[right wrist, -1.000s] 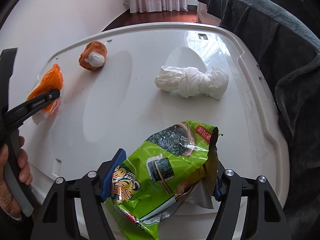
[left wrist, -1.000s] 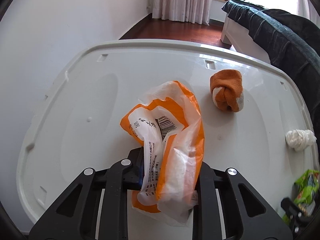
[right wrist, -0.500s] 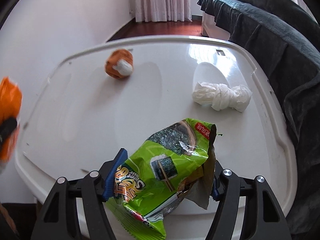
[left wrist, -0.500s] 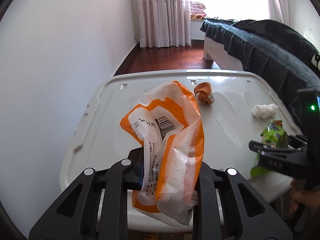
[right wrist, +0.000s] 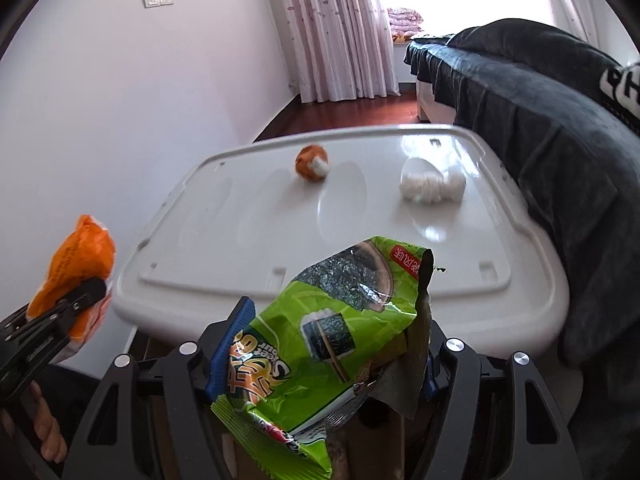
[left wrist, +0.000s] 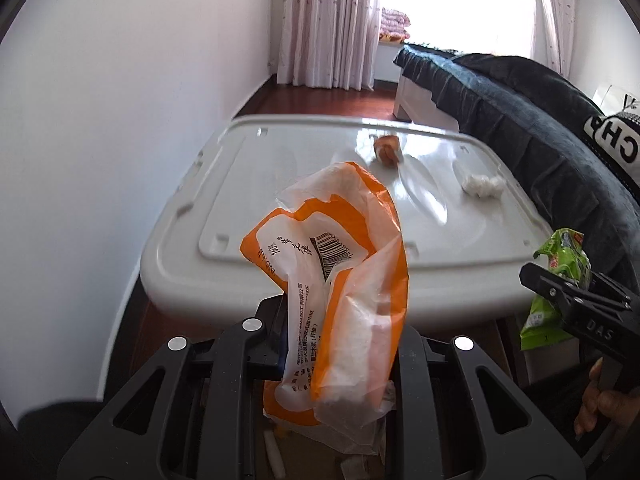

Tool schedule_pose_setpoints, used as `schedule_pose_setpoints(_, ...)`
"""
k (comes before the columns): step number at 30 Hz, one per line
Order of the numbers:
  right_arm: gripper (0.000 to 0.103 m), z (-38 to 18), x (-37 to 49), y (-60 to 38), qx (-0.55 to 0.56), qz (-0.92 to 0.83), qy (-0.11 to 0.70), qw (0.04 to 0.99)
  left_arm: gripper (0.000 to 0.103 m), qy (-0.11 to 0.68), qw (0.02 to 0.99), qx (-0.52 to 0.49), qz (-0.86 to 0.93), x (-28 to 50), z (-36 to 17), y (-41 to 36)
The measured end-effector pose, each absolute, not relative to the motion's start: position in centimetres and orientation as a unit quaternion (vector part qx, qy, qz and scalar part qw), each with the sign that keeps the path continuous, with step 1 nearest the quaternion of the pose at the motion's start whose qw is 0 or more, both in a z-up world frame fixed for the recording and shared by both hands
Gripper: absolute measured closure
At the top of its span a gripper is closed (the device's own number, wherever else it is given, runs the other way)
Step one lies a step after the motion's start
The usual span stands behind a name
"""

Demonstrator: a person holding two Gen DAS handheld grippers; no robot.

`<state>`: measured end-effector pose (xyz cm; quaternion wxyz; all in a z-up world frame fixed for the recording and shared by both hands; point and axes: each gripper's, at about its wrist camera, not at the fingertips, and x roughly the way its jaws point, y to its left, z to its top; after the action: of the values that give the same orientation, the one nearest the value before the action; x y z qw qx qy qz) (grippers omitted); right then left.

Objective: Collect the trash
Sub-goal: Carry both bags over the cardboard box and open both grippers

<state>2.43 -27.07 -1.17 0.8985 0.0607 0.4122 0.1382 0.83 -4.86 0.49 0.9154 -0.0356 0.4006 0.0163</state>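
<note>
My left gripper (left wrist: 340,344) is shut on an orange and white plastic wrapper (left wrist: 336,280), held in the air in front of the white lid (left wrist: 304,168); it also shows in the right wrist view (right wrist: 76,264). My right gripper (right wrist: 332,344) is shut on a green seaweed snack bag (right wrist: 328,328), also off the lid's near edge; the bag shows in the left wrist view (left wrist: 560,272). An orange crumpled ball (right wrist: 311,162) and a white crumpled tissue (right wrist: 432,186) lie on the far part of the lid.
A white wall stands to the left. A dark blanket (right wrist: 560,140) covers a bed along the lid's right side. Below the grippers, a brown box with scraps (left wrist: 280,448) shows between the fingers. Curtains (left wrist: 332,20) and wooden floor lie beyond.
Both grippers have pulled back and up from the lid with their wrappers still held. The lid now looks smaller and farther away.
</note>
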Motion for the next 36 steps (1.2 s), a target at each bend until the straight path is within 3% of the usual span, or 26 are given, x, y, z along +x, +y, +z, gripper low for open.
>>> schedule_pose_setpoints(13,0.034,-10.0,-4.9,-23.6,0.023,0.160,0.530,0.832,0.082,0.548,0.836,-0.029,-0.003,-5.3,-10.6,-4.8)
schedule_pose_setpoints(27,0.031,-11.4,-3.8,-21.7,-0.006,0.159,0.537,0.828,0.080,0.549,0.835,-0.026,0.000,-4.3,-11.3,-5.0)
schedule_pose_setpoints(28,0.030,-11.3,-4.3,-22.0,-0.008,0.159,0.536,0.829,0.076,0.549,0.835,-0.027,0.000,-4.4,-11.3,-4.9)
schedule_pose_setpoints(30,0.019,-10.9,-4.4,-22.2,-0.013,0.147,0.530,0.835,0.047,0.546,0.837,-0.022,0.016,-4.6,-11.1,-4.7)
schedule_pose_setpoints(31,0.012,-10.6,-4.5,-22.6,-0.011,0.141,0.526,0.839,0.021,0.544,0.838,-0.022,0.025,-4.6,-10.9,-4.6)
schedule_pose_setpoints(32,0.012,-10.3,-4.6,-22.9,-0.006,0.138,0.520,0.843,0.017,0.534,0.844,-0.031,0.028,-4.8,-10.5,-4.3)
schedule_pose_setpoints(36,0.012,-9.2,-4.4,-24.4,0.030,0.126,0.501,0.856,0.016,0.521,0.852,-0.042,0.022,-5.1,-9.8,-4.0)
